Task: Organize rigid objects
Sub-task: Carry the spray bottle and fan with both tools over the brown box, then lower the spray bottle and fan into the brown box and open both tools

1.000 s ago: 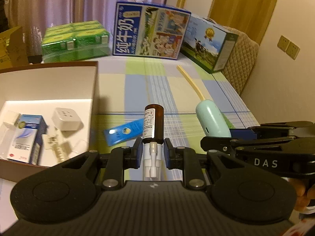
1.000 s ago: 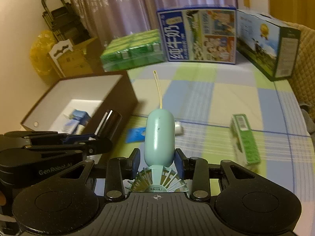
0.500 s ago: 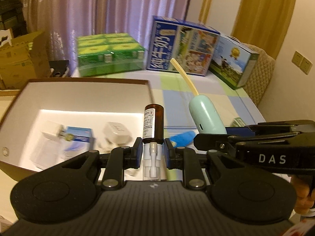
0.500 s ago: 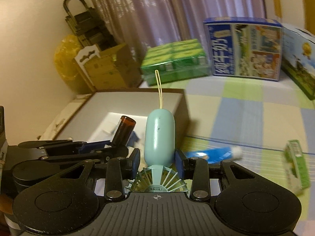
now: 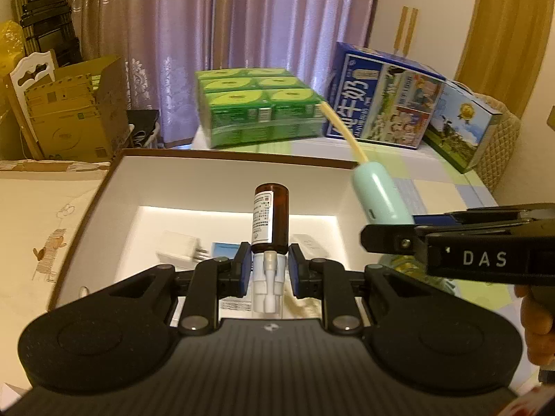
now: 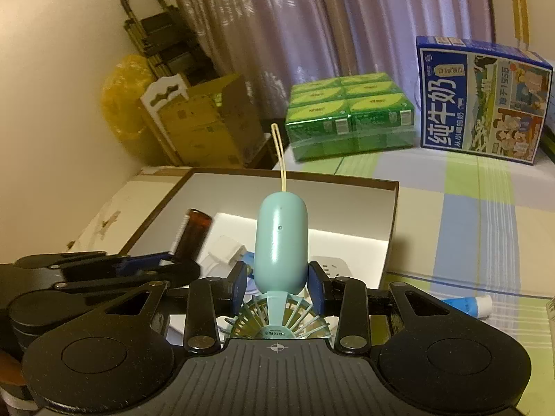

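Note:
My left gripper point(image 5: 266, 270) is shut on the white spray neck of an amber bottle point(image 5: 270, 216), which stands up above the open brown box point(image 5: 222, 170). In the right wrist view that bottle point(image 6: 192, 234) shows at the left over the box point(image 6: 392, 215). My right gripper point(image 6: 277, 284) is shut on the handle of a mint-green handheld fan point(image 6: 281, 239), whose yellow strap points away and whose fan head sits near the camera. The fan point(image 5: 378, 194) hangs over the box's right wall in the left wrist view. Inside the box lie white plugs point(image 6: 227, 251) and a blue carton point(image 5: 223, 249).
A green pack of cartons point(image 5: 260, 107), a blue milk case point(image 5: 381, 97) and a second case point(image 5: 464, 128) stand at the back of the checked tablecloth. A blue tube point(image 6: 468, 305) lies right of the box. Cardboard boxes point(image 5: 73, 114) stand at the far left.
Both grippers have carried their loads leftward from over the tablecloth to above the open box. The box now fills the middle of both views; the grips have not altered.

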{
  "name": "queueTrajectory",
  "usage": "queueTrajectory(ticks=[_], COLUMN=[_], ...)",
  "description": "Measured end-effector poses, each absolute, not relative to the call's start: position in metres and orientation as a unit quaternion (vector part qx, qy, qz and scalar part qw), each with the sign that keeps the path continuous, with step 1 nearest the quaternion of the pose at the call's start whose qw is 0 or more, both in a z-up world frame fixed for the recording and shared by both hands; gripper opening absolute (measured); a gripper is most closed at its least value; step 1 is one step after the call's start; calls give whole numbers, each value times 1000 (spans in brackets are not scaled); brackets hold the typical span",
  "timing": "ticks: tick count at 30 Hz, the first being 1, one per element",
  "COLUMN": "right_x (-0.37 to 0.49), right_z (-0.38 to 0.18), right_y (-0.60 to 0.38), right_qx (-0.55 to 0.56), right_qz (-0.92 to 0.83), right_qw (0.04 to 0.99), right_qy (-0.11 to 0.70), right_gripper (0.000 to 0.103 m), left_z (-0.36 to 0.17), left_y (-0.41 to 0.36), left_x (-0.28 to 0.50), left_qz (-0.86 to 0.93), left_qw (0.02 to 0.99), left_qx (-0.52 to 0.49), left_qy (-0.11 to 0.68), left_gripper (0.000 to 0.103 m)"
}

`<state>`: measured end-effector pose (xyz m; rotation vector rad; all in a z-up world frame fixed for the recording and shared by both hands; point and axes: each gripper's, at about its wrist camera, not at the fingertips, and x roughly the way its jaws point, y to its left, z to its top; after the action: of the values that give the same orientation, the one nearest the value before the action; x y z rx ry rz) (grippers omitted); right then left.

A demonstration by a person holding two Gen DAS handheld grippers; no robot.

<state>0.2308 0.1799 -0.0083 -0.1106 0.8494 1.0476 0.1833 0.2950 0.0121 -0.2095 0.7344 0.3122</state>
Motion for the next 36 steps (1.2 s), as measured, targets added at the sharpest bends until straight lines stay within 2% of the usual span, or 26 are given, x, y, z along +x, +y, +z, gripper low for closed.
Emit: queueTrajectory(ticks=[16, 36], right_x=[259, 290], right_z=[-46, -80], right_y=[226, 258], right_qx=[-84, -128], right_qz=[344, 288], right_qw=[822, 826], right_qy=[446, 468], right_gripper=[34, 35], left_z=[-10, -58], left_y=[359, 391], left_x=[220, 274], left_qz=[133, 116], left_qw=[909, 886], left_qx=[-85, -83], left_qy=[387, 442], left_gripper=[18, 18])
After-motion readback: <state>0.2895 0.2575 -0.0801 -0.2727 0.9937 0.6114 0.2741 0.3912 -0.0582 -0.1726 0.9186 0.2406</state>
